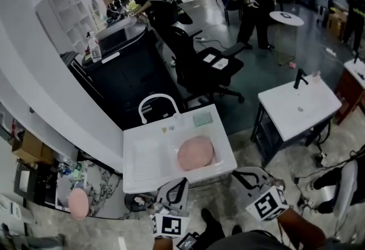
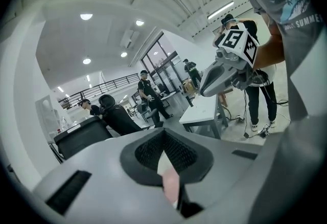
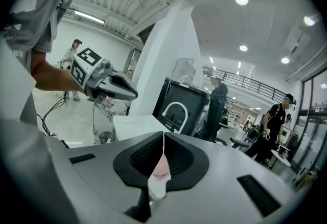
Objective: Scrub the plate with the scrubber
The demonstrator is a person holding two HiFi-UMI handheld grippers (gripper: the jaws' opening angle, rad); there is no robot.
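A pink plate lies in the basin of a white sink unit with a white arched faucet. A green scrubber rests on the sink's back ledge to the right of the faucet. My left gripper hovers at the sink's front edge with its jaws shut and nothing in them. My right gripper is off the sink's front right corner, also shut and empty. In the left gripper view, my left gripper shows a sliver of pink below its closed pads. My right gripper points toward the faucet.
A black office chair and a black cabinet stand behind the sink. A second white sink table is at the right. Several people stand farther back. A pink round object lies at the lower left by a patterned panel.
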